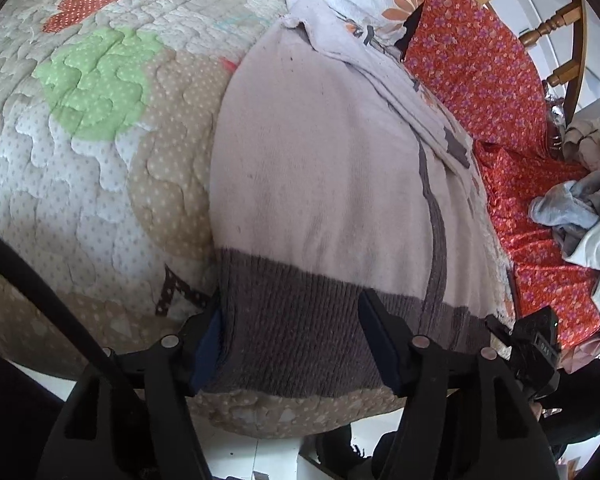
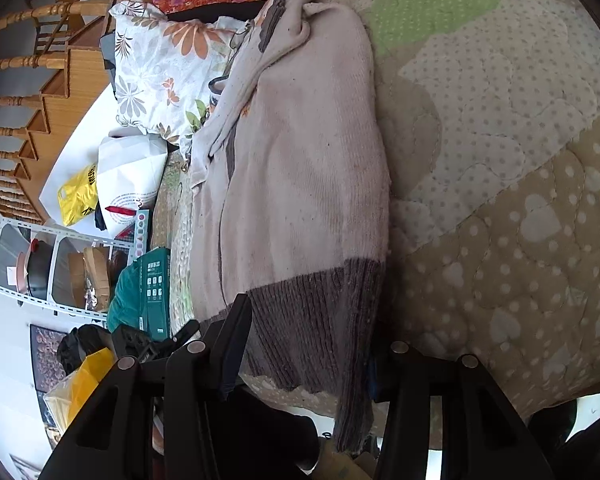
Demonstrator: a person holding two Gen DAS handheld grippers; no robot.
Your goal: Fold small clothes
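A pale pink knit sweater (image 1: 320,152) with a grey-brown ribbed hem (image 1: 300,328) lies folded lengthwise on the quilt. My left gripper (image 1: 292,336) is open, its fingers set either side of the hem at the quilt's near edge. The same sweater (image 2: 300,160) shows in the right wrist view, its ribbed hem (image 2: 320,320) hanging over the edge. My right gripper (image 2: 308,356) is open, its fingers straddling that hem. The right gripper's tip (image 1: 528,340) shows at the sweater's right corner in the left wrist view.
A quilted bedspread (image 1: 100,120) with dots and hearts covers the surface. An orange floral cloth (image 1: 480,60) and a pile of small grey clothes (image 1: 580,216) lie to the right. A floral pillow (image 2: 160,68), white bag (image 2: 132,172) and green box (image 2: 156,288) sit beyond the sweater.
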